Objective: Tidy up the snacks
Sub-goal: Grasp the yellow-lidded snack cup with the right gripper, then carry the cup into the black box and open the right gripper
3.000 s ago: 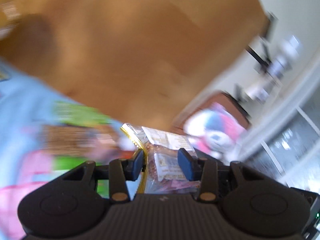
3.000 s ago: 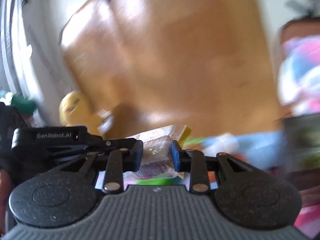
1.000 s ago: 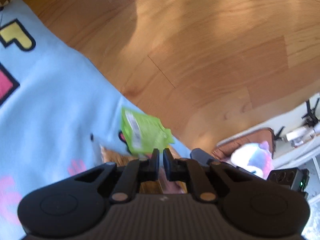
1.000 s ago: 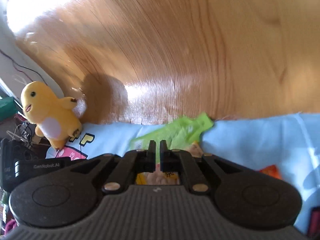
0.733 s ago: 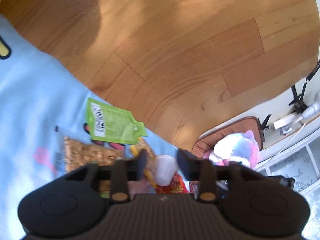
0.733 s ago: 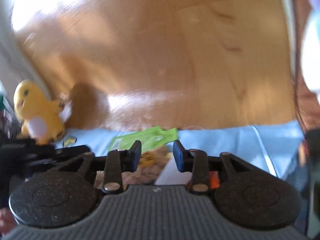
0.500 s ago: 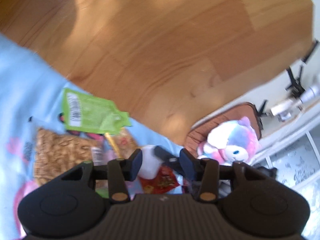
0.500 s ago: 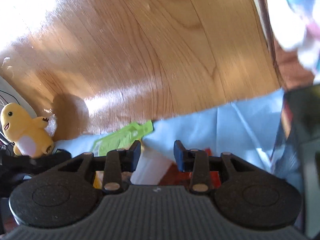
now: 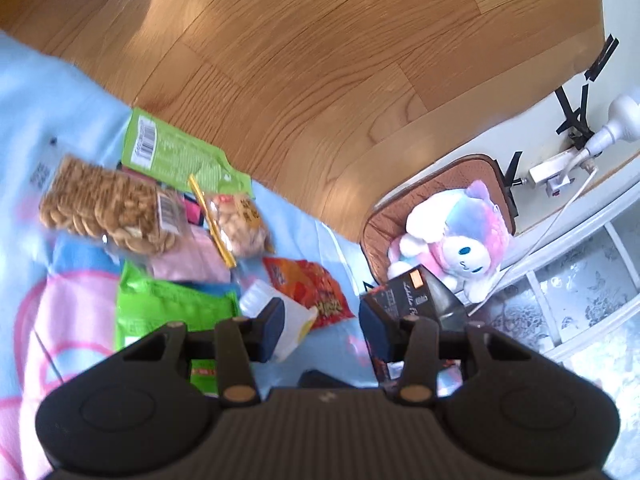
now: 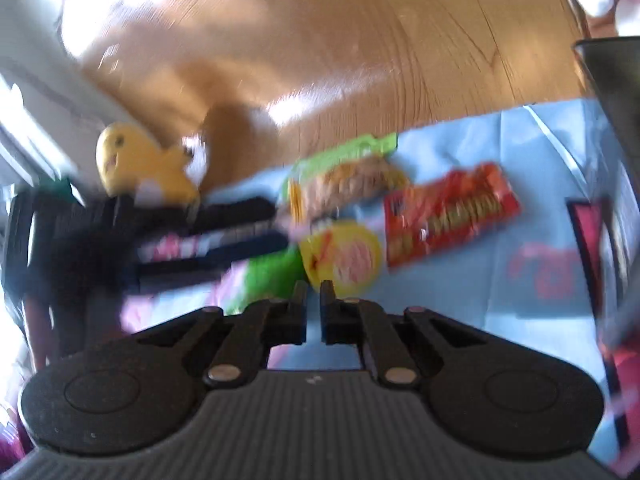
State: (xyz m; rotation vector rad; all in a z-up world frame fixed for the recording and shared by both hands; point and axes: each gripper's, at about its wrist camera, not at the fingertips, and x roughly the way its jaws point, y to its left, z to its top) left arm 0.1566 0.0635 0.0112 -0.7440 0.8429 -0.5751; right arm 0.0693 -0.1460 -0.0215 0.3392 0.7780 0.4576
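Left gripper [image 9: 320, 330] spread wide above blanket [image 9: 52, 92], beside white cup [image 9: 294, 326]. Right gripper [image 10: 314, 306] pinched nearly together, empty, near yellow lid [image 10: 342, 260].

The left wrist camera sits just behind the left gripper [image 9: 320, 330] and looks down along its fingers, from close above the blue blanket [image 9: 48, 92], toward the wood floor [image 9: 320, 60] and a pink plush [image 9: 460, 236] at the right. The right wrist camera rides behind the right gripper [image 10: 314, 312], lower and nearer the blanket [image 10: 480, 288], facing the floor [image 10: 360, 40] and a yellow plush [image 10: 136, 164] at the left; its picture is blurred. Both views share the snack pile: the red bag [image 9: 312, 292] [image 10: 448, 216], the white cup [image 9: 280, 320] [image 10: 344, 260] and the green pouch [image 9: 176, 152] [image 10: 344, 152].
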